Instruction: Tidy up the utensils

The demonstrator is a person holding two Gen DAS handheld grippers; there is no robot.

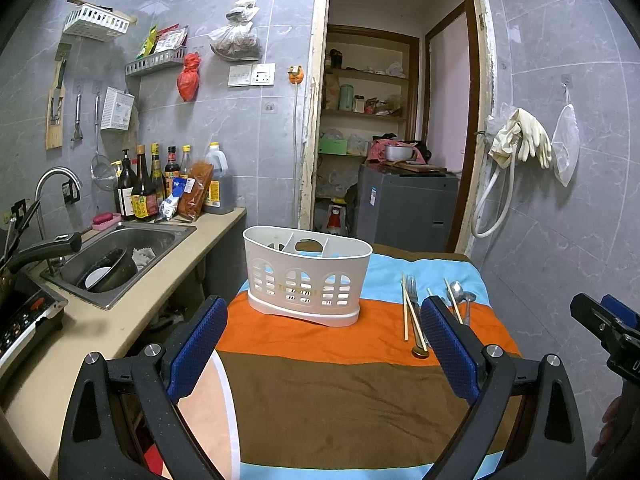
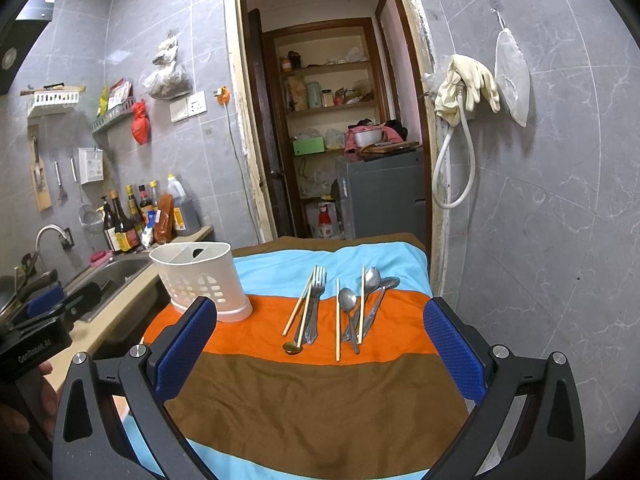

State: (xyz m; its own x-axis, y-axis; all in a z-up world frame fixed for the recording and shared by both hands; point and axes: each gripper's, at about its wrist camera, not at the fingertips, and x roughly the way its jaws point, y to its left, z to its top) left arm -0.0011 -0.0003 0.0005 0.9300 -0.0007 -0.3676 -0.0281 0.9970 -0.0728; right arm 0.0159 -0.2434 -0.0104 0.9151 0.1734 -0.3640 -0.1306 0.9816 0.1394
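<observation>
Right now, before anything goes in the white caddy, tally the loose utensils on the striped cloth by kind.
Wooden chopsticks: 4
Silver spoons: 3
Gold-coloured spoon: 1
Fork: 1
Total: 9

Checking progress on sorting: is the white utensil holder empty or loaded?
Looks empty: the white utensil holder shows bare dividers, and the fork lies on the striped cloth.
</observation>
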